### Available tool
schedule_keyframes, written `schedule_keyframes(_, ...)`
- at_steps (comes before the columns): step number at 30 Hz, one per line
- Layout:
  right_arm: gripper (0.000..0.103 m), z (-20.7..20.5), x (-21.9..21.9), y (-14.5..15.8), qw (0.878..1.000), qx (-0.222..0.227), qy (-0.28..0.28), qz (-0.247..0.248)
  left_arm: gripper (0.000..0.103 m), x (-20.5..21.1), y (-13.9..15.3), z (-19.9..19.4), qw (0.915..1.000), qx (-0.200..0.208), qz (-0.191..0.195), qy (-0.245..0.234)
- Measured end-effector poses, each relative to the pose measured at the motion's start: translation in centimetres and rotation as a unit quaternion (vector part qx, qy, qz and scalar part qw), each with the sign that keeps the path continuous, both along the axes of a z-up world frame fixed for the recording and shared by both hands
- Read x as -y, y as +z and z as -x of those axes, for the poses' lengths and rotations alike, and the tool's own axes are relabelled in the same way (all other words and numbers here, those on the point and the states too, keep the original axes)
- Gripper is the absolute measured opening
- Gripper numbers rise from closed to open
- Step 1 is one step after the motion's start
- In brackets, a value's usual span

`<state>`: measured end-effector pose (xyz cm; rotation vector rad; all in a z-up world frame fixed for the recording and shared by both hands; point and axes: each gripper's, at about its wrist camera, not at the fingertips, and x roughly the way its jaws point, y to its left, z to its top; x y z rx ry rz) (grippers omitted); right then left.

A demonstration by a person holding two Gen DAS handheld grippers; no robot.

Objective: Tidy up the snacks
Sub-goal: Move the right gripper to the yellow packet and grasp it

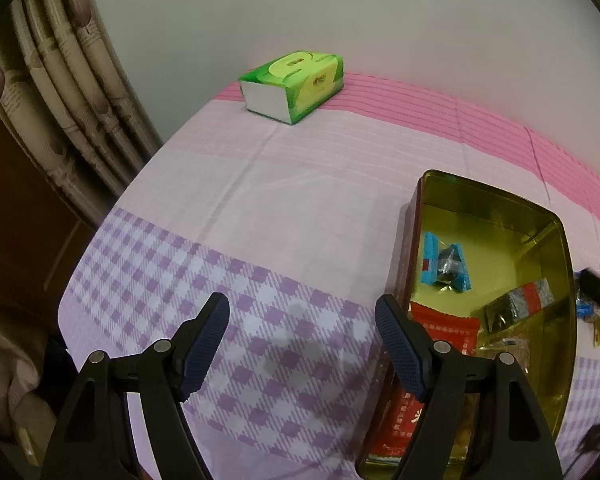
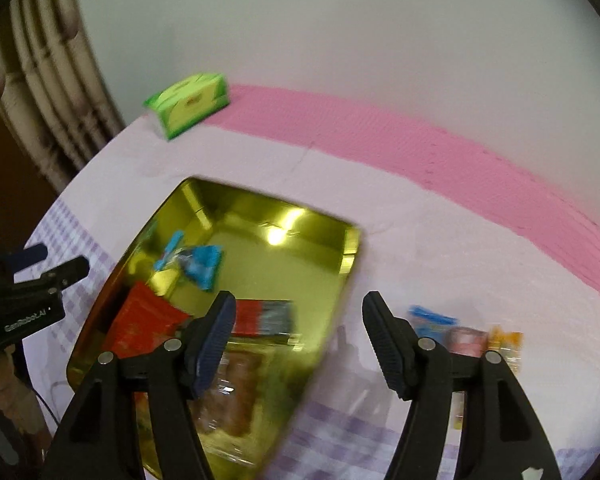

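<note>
An open gold-lined tin (image 1: 500, 216) (image 2: 260, 216) stands on the pink and purple checked cloth. In it lie a blue-wrapped snack (image 1: 446, 264) (image 2: 198, 262), a red packet (image 1: 452, 328) (image 2: 144, 316), a red and silver packet (image 1: 520, 304) (image 2: 264, 316) and a clear-wrapped brown snack (image 2: 236, 376). Several loose snacks (image 2: 464, 332) lie on the cloth to the right of the tin. My left gripper (image 1: 302, 308) (image 2: 56, 262) is open over bare cloth just left of the tin. My right gripper (image 2: 299, 304) is open with nothing between its pads, above the tin's right rim; that view is blurred.
A green tissue box (image 1: 296, 84) (image 2: 188, 104) sits at the far left corner of the table by the wall. A patterned curtain (image 1: 60, 100) hangs to the left, past the table's edge. The cloth (image 1: 300, 184) between the tissue box and the tin is bare.
</note>
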<state>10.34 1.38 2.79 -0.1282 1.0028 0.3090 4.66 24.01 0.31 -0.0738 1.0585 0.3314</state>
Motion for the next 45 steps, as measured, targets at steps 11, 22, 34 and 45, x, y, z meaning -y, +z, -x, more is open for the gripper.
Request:
schedule_keyframes(11, 0.064, -0.8, 12.1, -0.2, 0.992, -0.007, -0.119, 0.029, 0.076, 0.8, 0.0, 0.0, 0.9999, -0.001, -0.010, -0.009)
schedule_keyframes(22, 0.064, -1.7, 14.3, -3.6, 0.990, -0.035, -0.132, 0.038, 0.076, 1.2, -0.3, 0.0, 0.9997, -0.003, -0.017, -0.016)
schedule_keyframes(34, 0.062, -2.8, 16.4, -6.8, 0.988, -0.061, -0.137, 0.033, 0.076, 2.7, -0.3, 0.0, 0.9990, 0.004, -0.022, -0.039)
schedule_keyframes(45, 0.039, -2.7, 17.5, -7.2, 0.991, -0.029, -0.130, 0.020, 0.076, 7.1, 1.4, -0.4, 0.9966, 0.013, -0.016, -0.080)
